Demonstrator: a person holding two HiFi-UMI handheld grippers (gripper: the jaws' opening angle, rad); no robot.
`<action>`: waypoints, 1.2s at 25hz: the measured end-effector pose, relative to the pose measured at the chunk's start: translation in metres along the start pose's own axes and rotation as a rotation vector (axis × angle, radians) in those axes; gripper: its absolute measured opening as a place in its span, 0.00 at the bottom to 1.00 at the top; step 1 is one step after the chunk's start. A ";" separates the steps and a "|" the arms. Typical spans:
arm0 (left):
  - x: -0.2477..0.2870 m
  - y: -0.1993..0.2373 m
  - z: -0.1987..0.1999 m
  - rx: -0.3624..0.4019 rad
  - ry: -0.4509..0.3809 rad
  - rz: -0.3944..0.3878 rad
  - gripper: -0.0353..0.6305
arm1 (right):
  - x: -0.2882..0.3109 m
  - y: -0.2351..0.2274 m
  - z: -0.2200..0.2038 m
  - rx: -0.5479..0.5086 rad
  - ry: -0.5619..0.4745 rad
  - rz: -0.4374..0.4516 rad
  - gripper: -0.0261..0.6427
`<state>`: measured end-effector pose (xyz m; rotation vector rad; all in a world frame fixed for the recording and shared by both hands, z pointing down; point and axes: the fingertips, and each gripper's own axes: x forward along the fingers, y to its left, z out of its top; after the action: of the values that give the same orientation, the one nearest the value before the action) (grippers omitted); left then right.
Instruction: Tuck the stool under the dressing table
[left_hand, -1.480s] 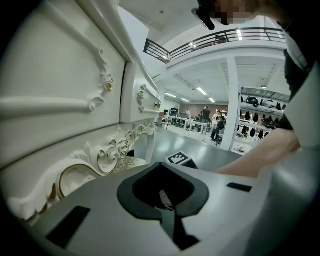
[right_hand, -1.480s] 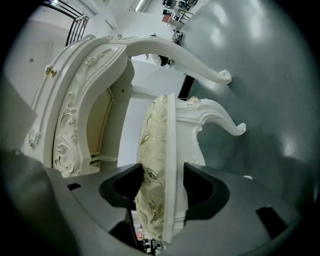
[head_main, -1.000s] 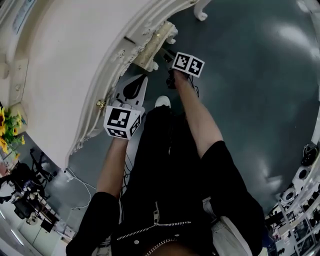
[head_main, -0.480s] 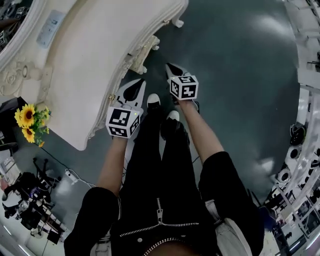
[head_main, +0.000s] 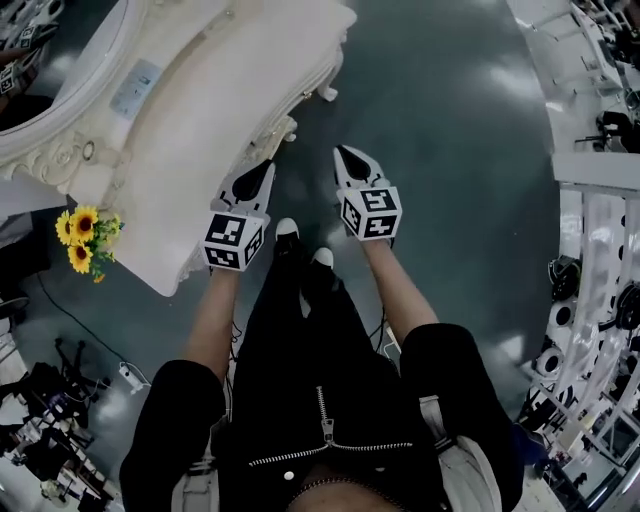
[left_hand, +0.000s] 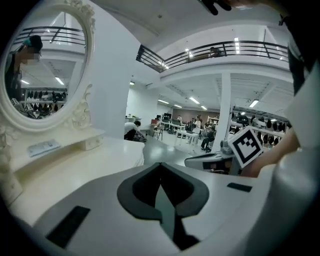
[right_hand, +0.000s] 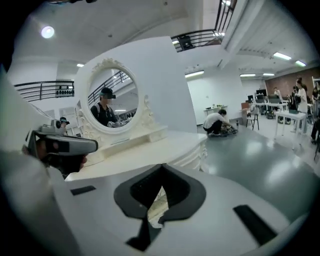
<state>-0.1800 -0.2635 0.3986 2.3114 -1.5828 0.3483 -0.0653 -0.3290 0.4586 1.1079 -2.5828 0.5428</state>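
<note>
Stool (head_main: 287, 128) shows only as a carved cream bit peeking out from under the front edge of the desk (head_main: 230, 90); the rest is hidden beneath the top, and I cannot tell how far in it sits.

Left tongs (head_main: 266, 166) hang just off the desk's front edge, above the floor (head_main: 450, 150), tips pointing away from the person. In the left gripper view the left tongs (left_hand: 160, 165) have their jaws together at the tip with nothing between them, and the desk top (left_hand: 75, 165) spreads out beyond.

Right tongs (head_main: 343, 153) are a little farther from the desk than the left pair, side by side with them and clear of the desk. In the right gripper view the right tongs (right_hand: 161, 167) are closed and empty too; only a sliver of desk (right_hand: 150, 150) shows through behind the pads.

An oval mirror (right_hand: 107, 102) stands at the far side of the desk. Sunflowers (head_main: 85, 235) lie off the desk's near end. The person's shoes (head_main: 287, 228) stand on the floor near the desk's front, behind the two pairs of tongs.
</note>
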 end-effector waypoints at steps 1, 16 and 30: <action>-0.001 -0.002 0.013 0.007 -0.015 0.001 0.09 | -0.010 0.000 0.017 -0.020 -0.021 -0.002 0.04; -0.040 -0.008 0.132 0.142 -0.184 0.043 0.08 | -0.092 0.030 0.156 -0.171 -0.257 0.025 0.04; -0.050 -0.031 0.136 0.146 -0.206 0.054 0.09 | -0.124 0.032 0.157 -0.190 -0.284 0.041 0.04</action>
<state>-0.1661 -0.2632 0.2512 2.4868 -1.7733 0.2519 -0.0227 -0.2998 0.2625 1.1406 -2.8302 0.1503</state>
